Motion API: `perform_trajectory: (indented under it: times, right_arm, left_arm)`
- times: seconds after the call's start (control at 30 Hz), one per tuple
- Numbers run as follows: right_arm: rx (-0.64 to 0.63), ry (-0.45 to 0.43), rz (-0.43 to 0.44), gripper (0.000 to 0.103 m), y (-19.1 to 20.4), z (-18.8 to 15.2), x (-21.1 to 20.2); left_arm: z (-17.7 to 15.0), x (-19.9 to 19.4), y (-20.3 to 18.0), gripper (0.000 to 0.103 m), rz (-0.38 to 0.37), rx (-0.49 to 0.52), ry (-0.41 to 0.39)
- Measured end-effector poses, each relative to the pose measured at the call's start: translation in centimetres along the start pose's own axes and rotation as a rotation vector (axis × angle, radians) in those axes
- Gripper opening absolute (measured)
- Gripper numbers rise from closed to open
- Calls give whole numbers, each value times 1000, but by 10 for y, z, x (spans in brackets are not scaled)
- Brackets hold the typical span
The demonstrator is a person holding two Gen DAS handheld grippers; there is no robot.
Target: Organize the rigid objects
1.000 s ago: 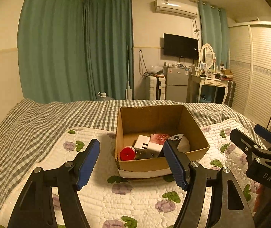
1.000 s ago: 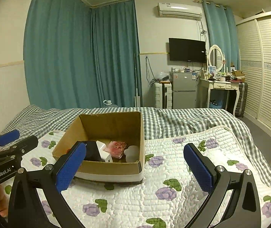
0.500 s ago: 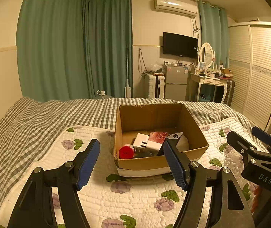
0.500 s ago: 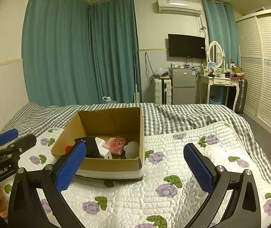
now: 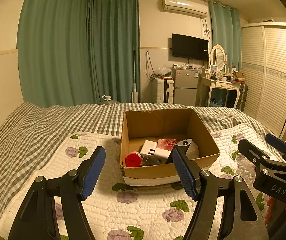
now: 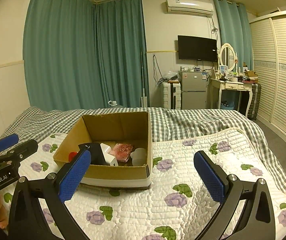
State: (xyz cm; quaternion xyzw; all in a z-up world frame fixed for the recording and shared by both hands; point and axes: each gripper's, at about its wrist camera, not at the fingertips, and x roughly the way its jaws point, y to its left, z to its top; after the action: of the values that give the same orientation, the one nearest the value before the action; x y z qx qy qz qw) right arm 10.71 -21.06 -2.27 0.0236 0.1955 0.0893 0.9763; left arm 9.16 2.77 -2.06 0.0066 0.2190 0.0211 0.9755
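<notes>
An open cardboard box sits on the quilted bed and shows in the right wrist view too. Inside lie a red cylinder, a white plug adapter, a pink patterned packet, a black wedge-shaped item and a translucent round lid. My left gripper is open and empty, held in front of the box's near wall. My right gripper is open and empty, to the right of the box.
The floral quilt lies over a green checked bedspread. Beyond the bed stand a small fridge, a dressing table, a white suitcase and a slatted wardrobe. Green curtains hang behind.
Both grippers have drawn back and risen slightly from the box; the view has tilted up a little. Both stay open and empty.
</notes>
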Motion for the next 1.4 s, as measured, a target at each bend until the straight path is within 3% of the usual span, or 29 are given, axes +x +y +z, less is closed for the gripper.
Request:
perform_trajectory:
  times: [1.4]
  right_arm:
    - [-3,18,1,103,1,-5,3]
  left_arm:
    - [0,2,-1,73,4,6,2]
